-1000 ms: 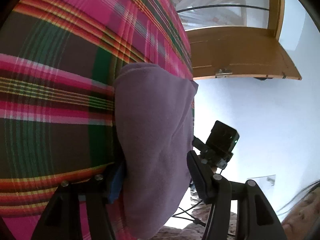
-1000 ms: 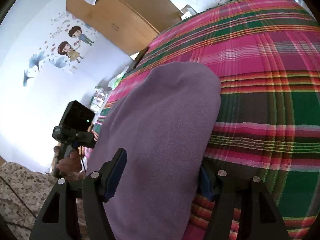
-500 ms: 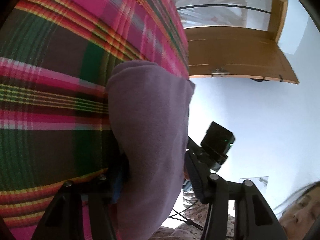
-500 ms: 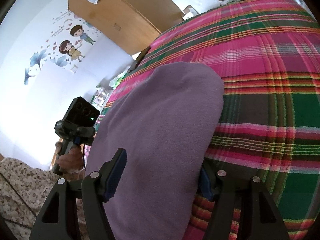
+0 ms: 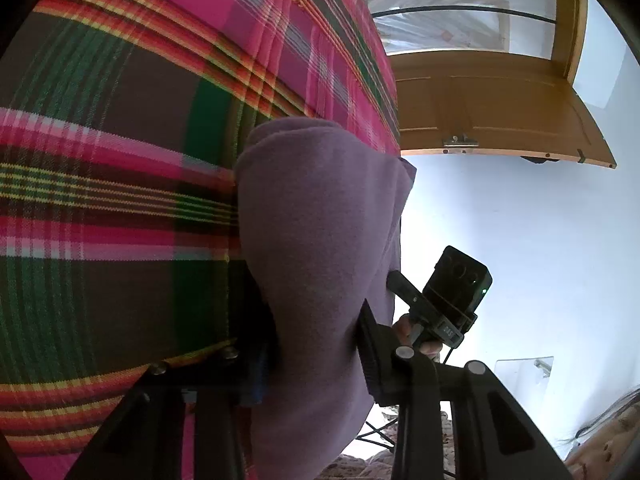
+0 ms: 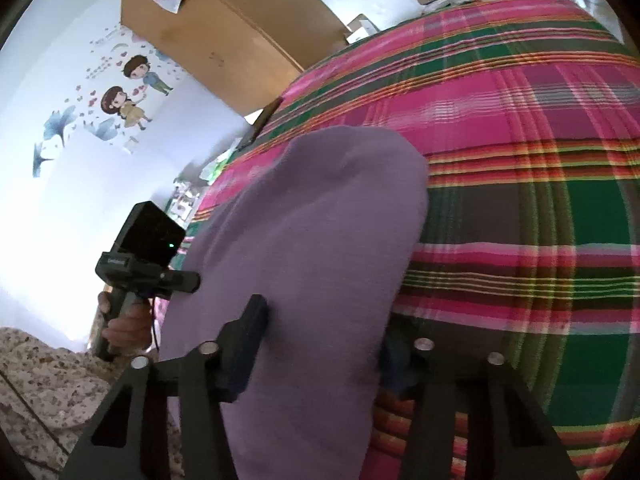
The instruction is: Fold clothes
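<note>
A purple fleece garment (image 5: 316, 248) hangs in a thick fold beside the plaid bed cover (image 5: 112, 160). My left gripper (image 5: 316, 344) is shut on its near edge, cloth bulging between both fingers. In the right wrist view the same purple garment (image 6: 312, 272) fills the middle, and my right gripper (image 6: 320, 344) is shut on it too. Each view shows the other hand-held gripper, the right one (image 5: 448, 304) and the left one (image 6: 140, 256), held by a hand past the cloth's edge.
The pink, green and brown plaid cover (image 6: 520, 184) spreads wide behind the garment. A wooden door (image 5: 492, 104) stands open against a white wall. A wooden wardrobe (image 6: 224, 40) and a cartoon wall sticker (image 6: 128, 96) are at the left; speckled floor (image 6: 44, 384) lies below.
Both grippers stay shut on the purple garment. The garment has shifted slightly against the plaid cover, and the other gripper has drifted a little in each view.
</note>
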